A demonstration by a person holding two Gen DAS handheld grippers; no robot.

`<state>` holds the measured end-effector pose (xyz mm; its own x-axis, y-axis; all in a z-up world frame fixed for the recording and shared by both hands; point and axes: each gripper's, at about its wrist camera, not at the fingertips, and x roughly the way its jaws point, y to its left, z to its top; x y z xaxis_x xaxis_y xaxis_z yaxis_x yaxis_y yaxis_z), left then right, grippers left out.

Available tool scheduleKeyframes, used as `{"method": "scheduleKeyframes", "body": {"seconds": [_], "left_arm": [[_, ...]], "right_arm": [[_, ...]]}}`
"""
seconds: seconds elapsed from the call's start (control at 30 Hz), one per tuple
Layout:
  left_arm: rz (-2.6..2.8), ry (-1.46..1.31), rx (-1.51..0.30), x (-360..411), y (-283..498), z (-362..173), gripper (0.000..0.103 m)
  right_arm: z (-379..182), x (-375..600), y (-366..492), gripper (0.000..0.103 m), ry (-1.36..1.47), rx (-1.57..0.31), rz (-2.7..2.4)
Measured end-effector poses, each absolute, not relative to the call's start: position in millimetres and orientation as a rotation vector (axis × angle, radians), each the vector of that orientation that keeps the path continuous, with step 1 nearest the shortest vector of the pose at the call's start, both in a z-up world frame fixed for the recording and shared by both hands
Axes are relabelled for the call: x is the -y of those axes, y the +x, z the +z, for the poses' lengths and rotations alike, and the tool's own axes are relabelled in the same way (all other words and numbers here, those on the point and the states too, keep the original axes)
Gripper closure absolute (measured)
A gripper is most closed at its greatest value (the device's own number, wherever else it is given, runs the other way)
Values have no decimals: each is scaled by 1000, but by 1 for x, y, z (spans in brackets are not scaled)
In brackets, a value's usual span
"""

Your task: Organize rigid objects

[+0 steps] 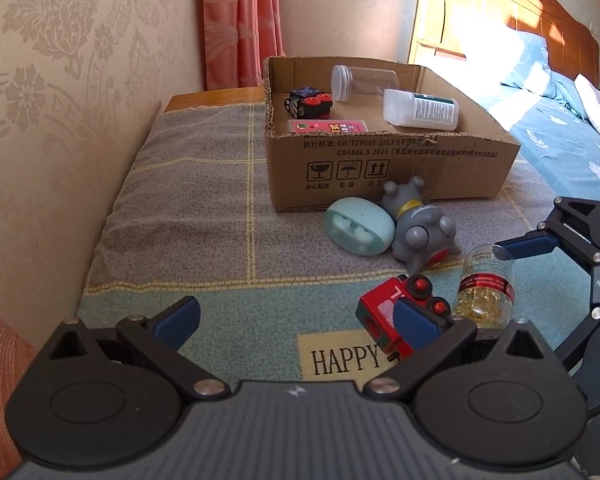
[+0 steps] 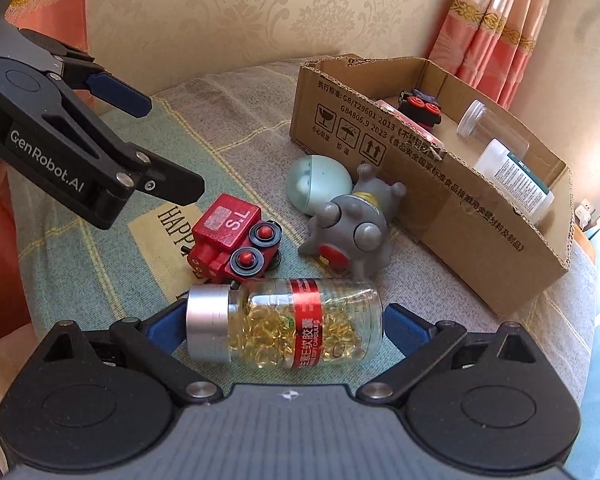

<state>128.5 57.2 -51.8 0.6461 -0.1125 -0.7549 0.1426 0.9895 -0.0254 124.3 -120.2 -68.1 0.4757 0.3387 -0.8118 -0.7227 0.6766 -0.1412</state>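
A cardboard box (image 1: pixel 388 160) (image 2: pixel 480 232) stands on a cloth-covered table. It holds a black toy car (image 1: pixel 308 105), a clear jar (image 1: pixel 364 80), a white bottle (image 1: pixel 420 109) and a pink card (image 1: pixel 328 126). On the cloth lie a red toy train (image 2: pixel 230 236) (image 1: pixel 380 310), a grey toy (image 2: pixel 350 236) (image 1: pixel 420 224), a mint egg-shaped case (image 2: pixel 318 182) (image 1: pixel 358 230) and a capsule bottle (image 2: pixel 284 326) (image 1: pixel 486 290). My right gripper (image 2: pixel 284 328) is open, its fingers at either end of the lying capsule bottle. My left gripper (image 1: pixel 296 320) is open and empty beside the train.
A patterned wall runs along the table's left side, with a pink curtain (image 1: pixel 242 24) behind. A bed with blue bedding (image 1: pixel 560 128) and a wooden headboard lies to the right. The cloth carries a "HAPPY" patch (image 1: pixel 346 356).
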Motion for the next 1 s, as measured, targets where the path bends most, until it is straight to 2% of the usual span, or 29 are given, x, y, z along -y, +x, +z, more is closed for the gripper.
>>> {"method": "scheduleKeyframes", "body": {"seconds": [1.0], "left_arm": [[-243,32,-966,3,156,-83,1]], "right_arm": [[-68,183,118,5,-326,-897,406]]}}
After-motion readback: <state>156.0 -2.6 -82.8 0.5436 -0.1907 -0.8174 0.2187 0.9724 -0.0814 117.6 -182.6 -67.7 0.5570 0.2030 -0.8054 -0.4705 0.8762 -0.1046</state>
